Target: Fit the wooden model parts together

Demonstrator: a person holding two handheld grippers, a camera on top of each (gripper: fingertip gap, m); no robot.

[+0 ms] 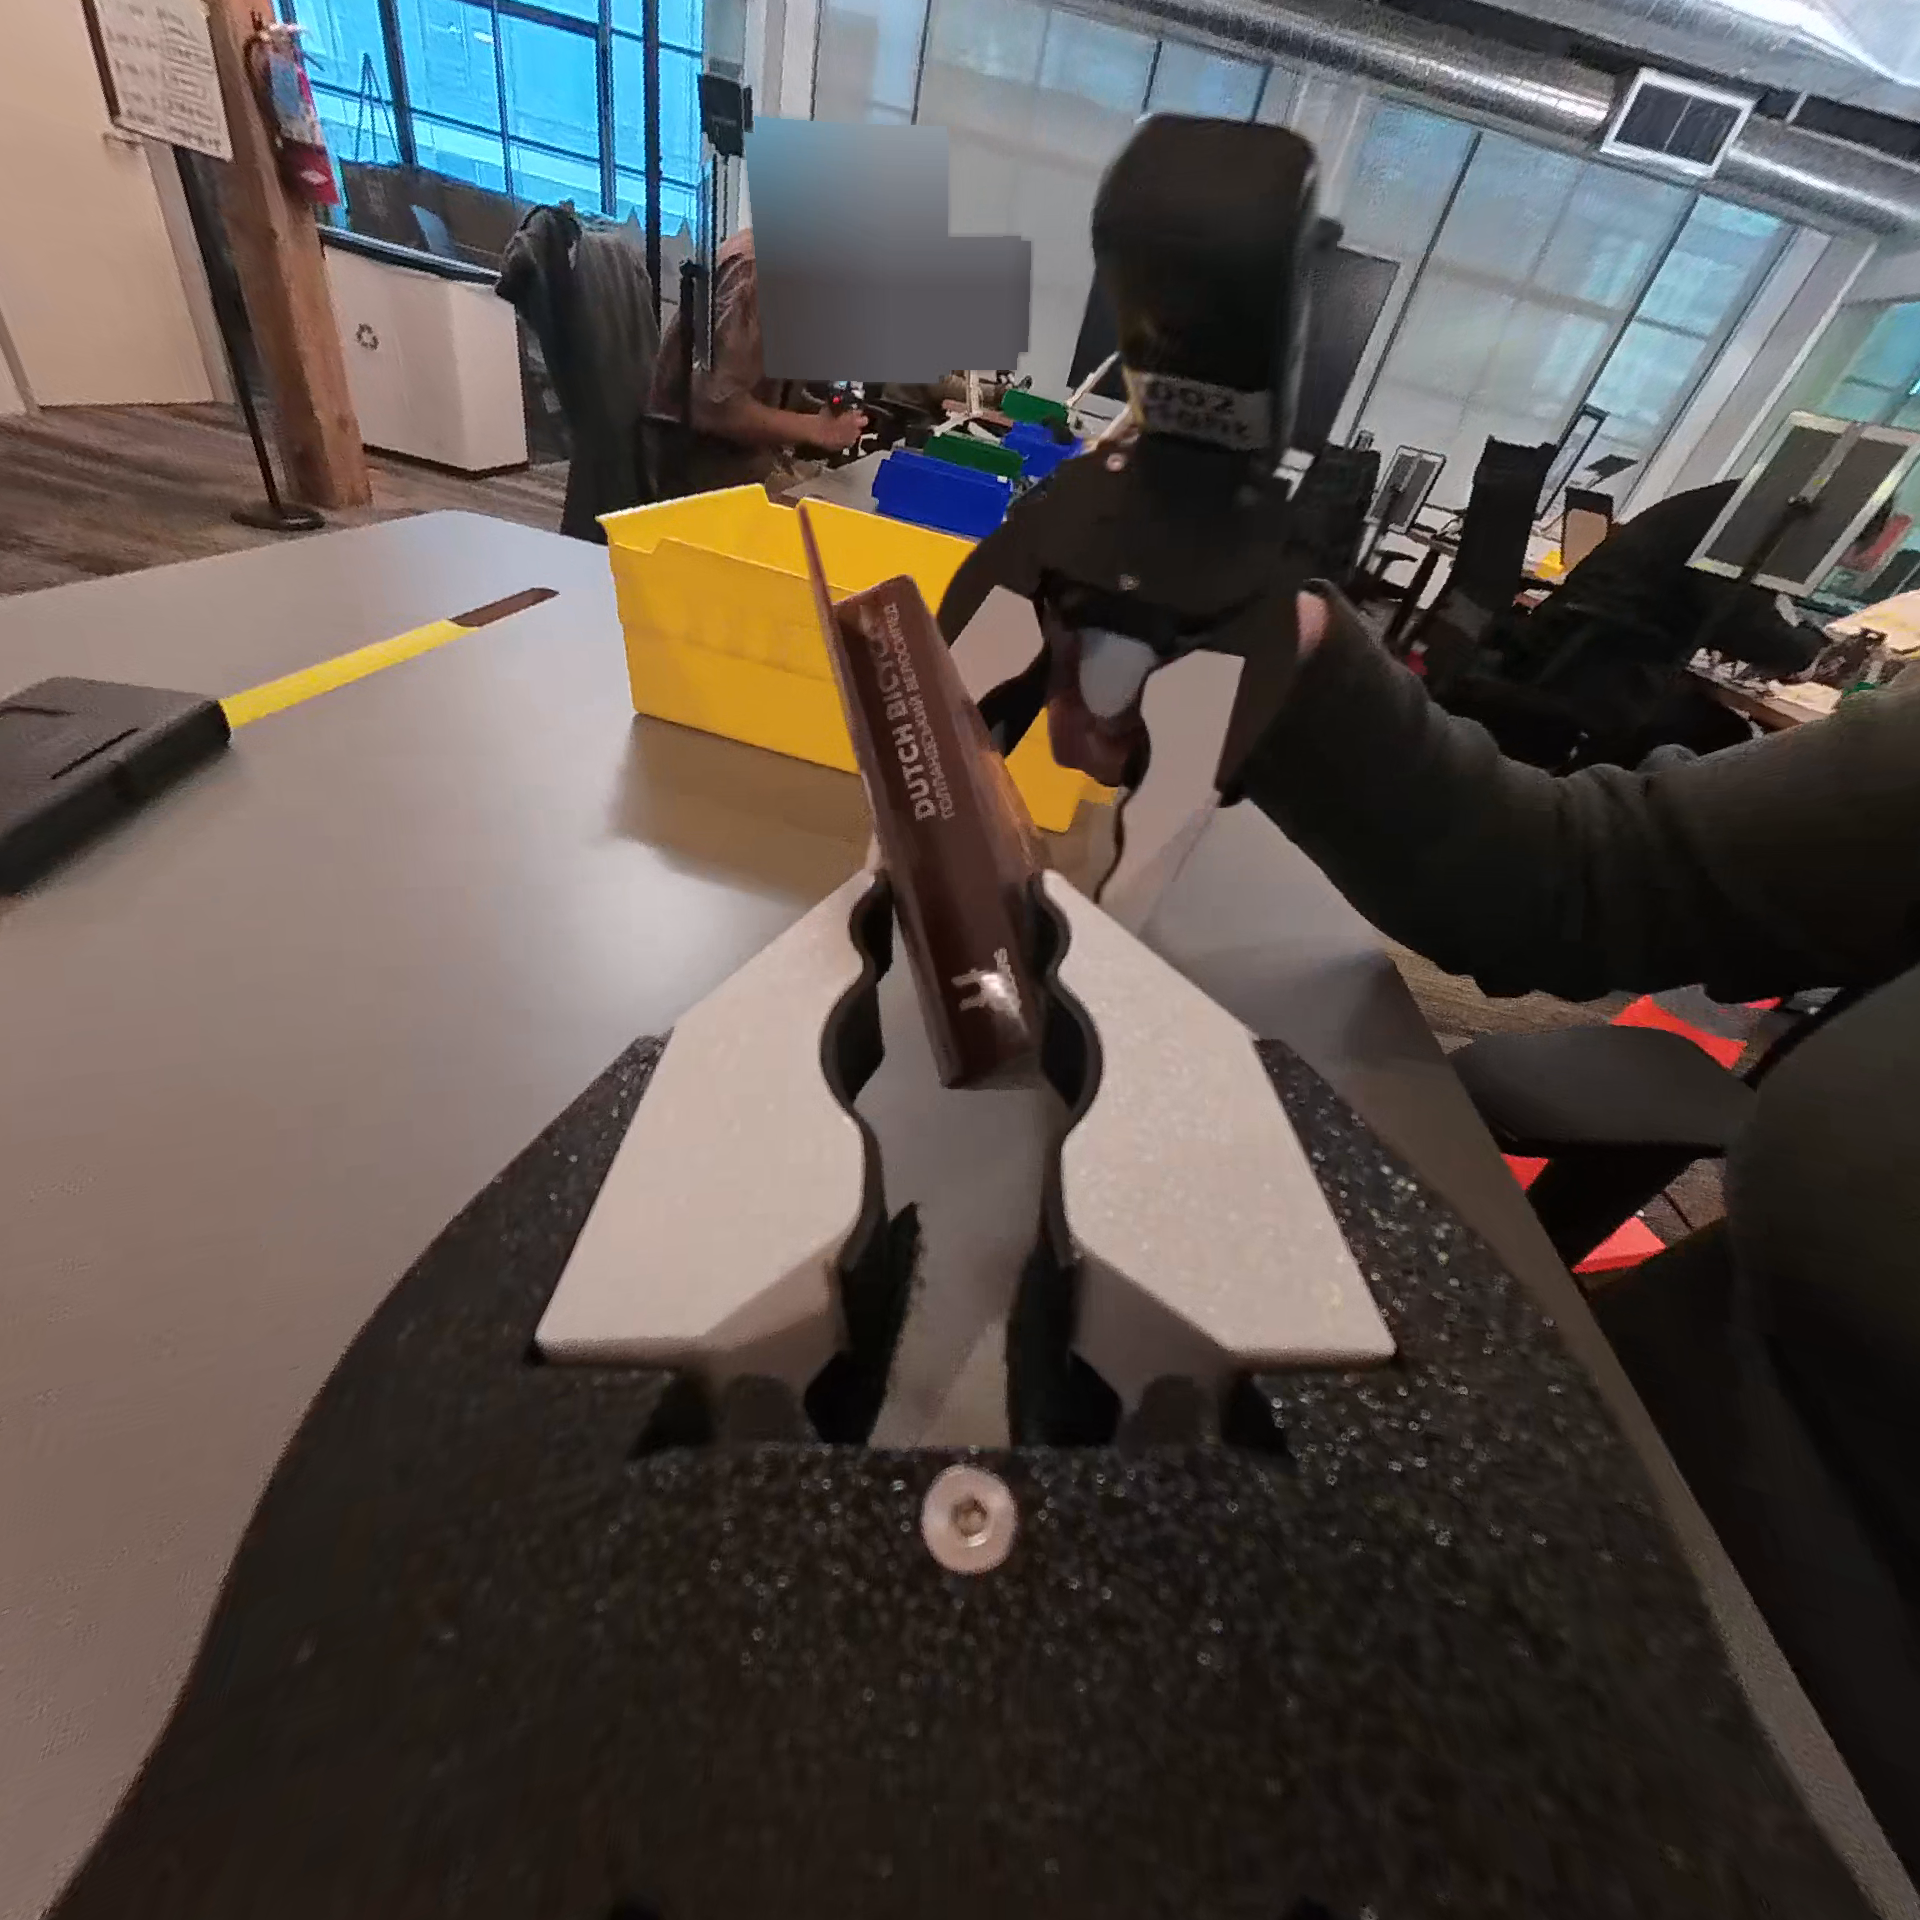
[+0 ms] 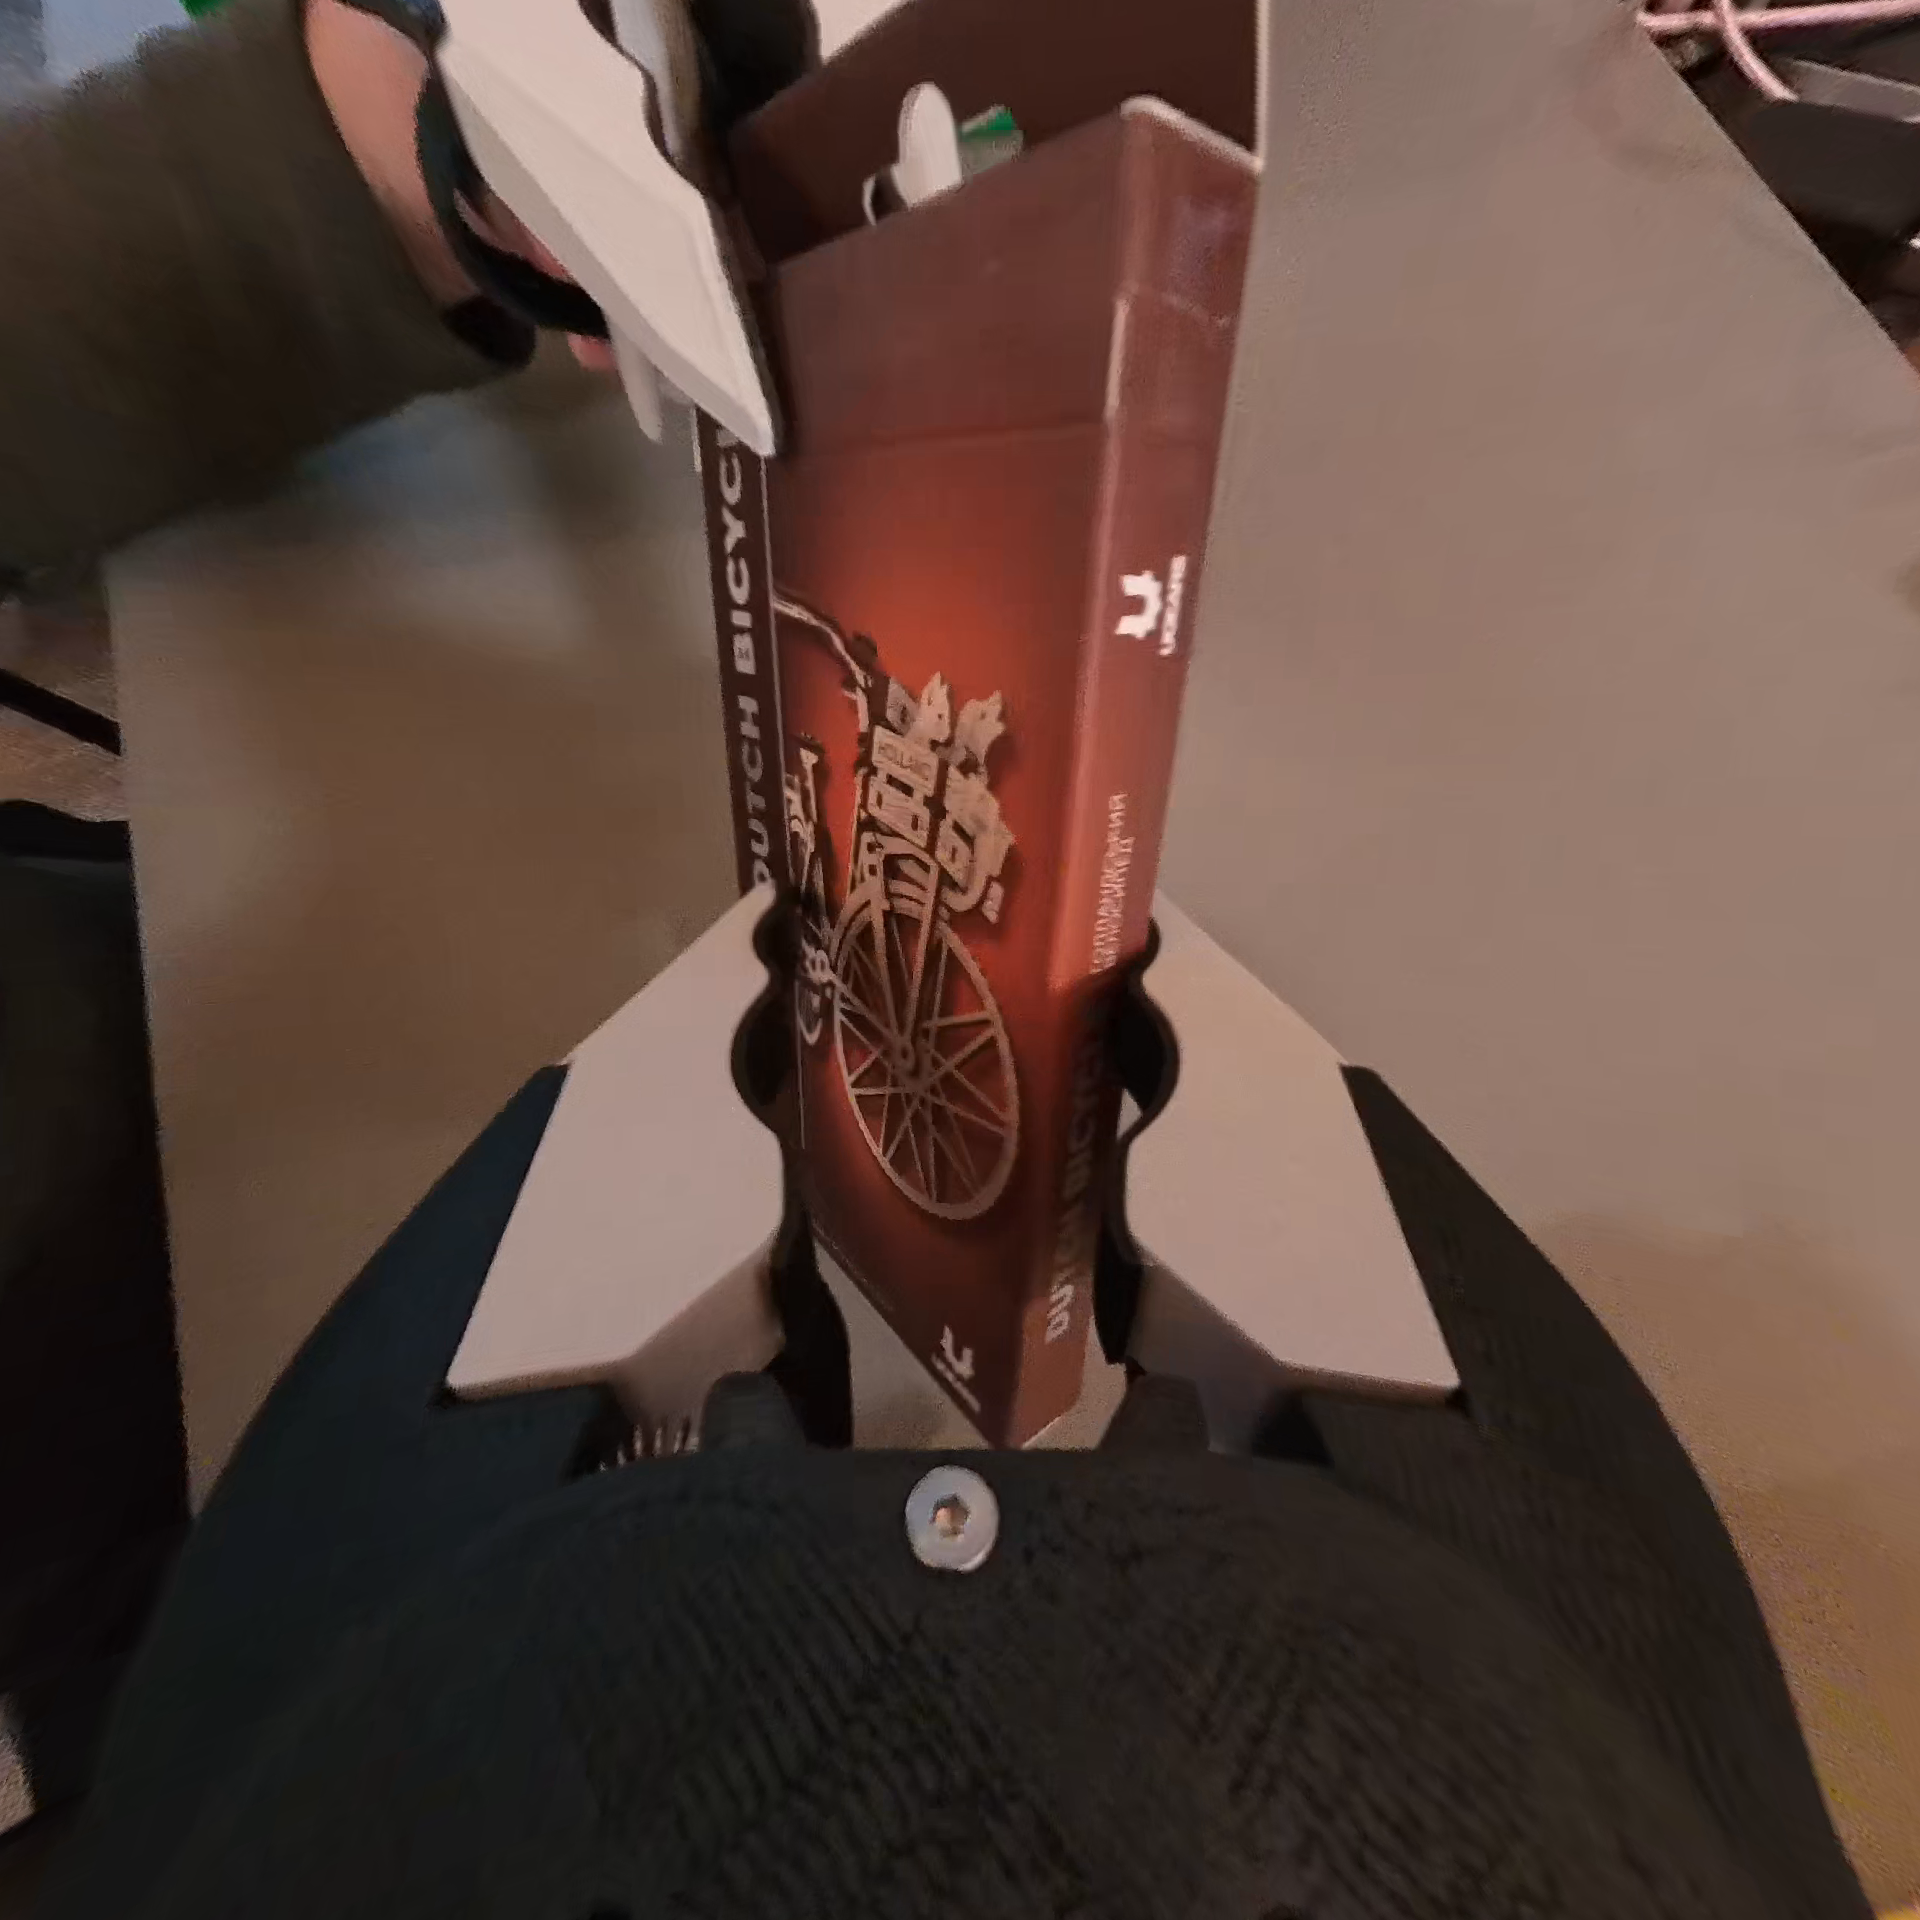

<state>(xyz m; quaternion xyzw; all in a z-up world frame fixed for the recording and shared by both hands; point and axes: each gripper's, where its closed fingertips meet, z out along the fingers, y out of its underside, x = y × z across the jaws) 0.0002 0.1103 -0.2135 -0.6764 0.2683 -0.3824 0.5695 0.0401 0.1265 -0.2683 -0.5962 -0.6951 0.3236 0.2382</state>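
A flat brown cardboard box with a bicycle picture (image 2: 935,540) is held in the air above the grey table by both grippers. My right gripper (image 2: 956,925) is shut on its lower end, fingers on the two narrow sides. My left gripper (image 1: 956,894) is shut on the box (image 1: 935,748) at the opposite end. Its grey fingers (image 2: 623,229) show at the box's top left corner. The end flap (image 2: 821,156) stands open, with something white inside. The right gripper's black housing (image 1: 1195,260) shows beyond the box, held by a hand in a dark sleeve (image 1: 1507,810).
A yellow bin (image 1: 717,623) stands on the grey table (image 1: 364,935) behind the box. A black pad (image 1: 94,748) with a yellow strip (image 1: 332,670) lies at the left. Blue bins (image 1: 935,494) and a person are farther back. The table's edge runs along the right. Across from one pair of fingers to the other is roughly 8 cm.
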